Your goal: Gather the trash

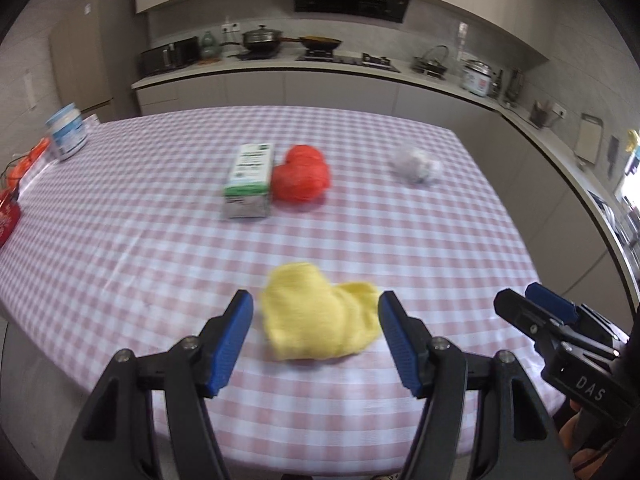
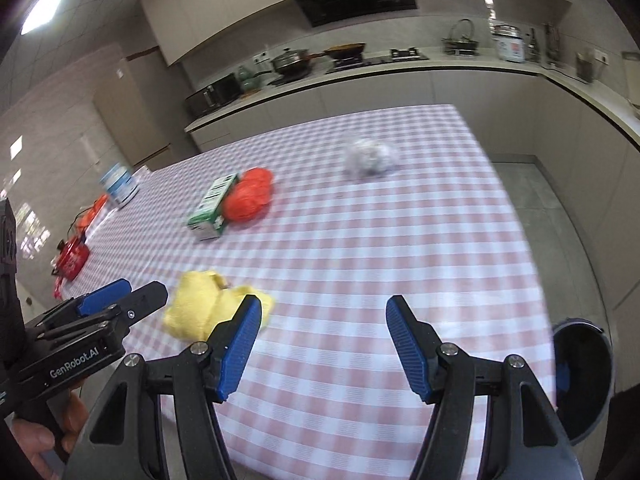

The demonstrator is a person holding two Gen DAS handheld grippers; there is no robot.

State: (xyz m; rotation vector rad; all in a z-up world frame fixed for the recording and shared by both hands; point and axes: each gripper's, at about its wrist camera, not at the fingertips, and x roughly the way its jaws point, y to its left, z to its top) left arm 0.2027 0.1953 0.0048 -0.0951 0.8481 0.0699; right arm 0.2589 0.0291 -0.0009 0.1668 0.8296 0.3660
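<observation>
We hold both the left gripper (image 1: 316, 334) and right gripper (image 2: 324, 342) spread wide over the checkered table (image 1: 160, 240), with the yellow crumpled wad (image 1: 320, 320) lying between the left fingers, ungripped.

Tablecloth (image 1: 160, 216): smooth checked sheet, slight sheen. Yellow wad (image 1: 320, 316): soft, matt cloth. White ball (image 1: 416, 164): crumpled paper. Carton (image 1: 249, 180): printed cardboard. Finger pads (image 1: 234, 340): ribbed blue plastic.

Left gripper (image 1: 316, 334) fingers (image 1: 236, 340) spread wide, flanking yellow wad (image 1: 320, 316); carton (image 1: 250, 180) and red wad (image 1: 302, 180) beyond it on worktop (image 1: 120, 240).
</observation>
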